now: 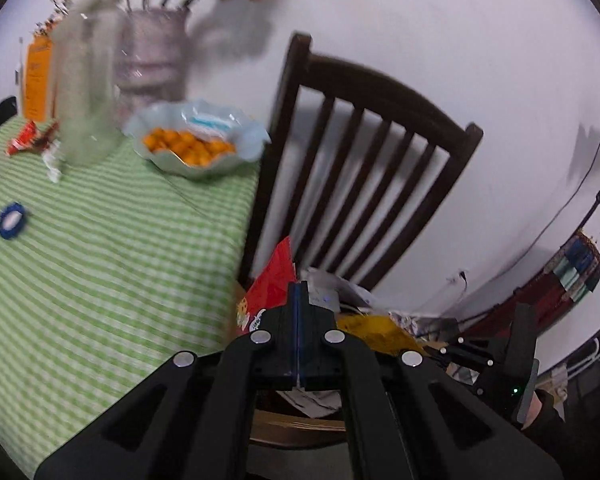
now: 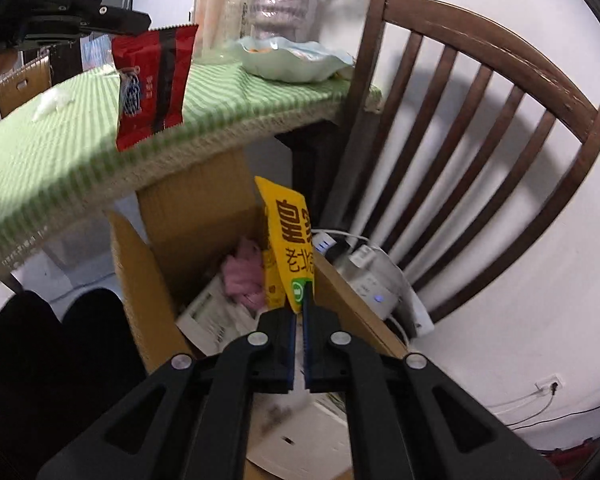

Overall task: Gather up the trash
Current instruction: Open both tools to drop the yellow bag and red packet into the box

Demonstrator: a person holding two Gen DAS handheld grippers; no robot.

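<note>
Gripping a red snack wrapper (image 2: 152,84), the left gripper (image 1: 298,292) hangs beside the table (image 1: 112,264); the right gripper (image 2: 303,296) pinches a yellow wrapper (image 2: 288,236) above the open cardboard box (image 2: 140,288).

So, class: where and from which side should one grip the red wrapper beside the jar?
Probably pinch the red wrapper at its left end, from above on the open near side: it lies crumpled on the tablecloth, and the jar crowds its right end.
</note>
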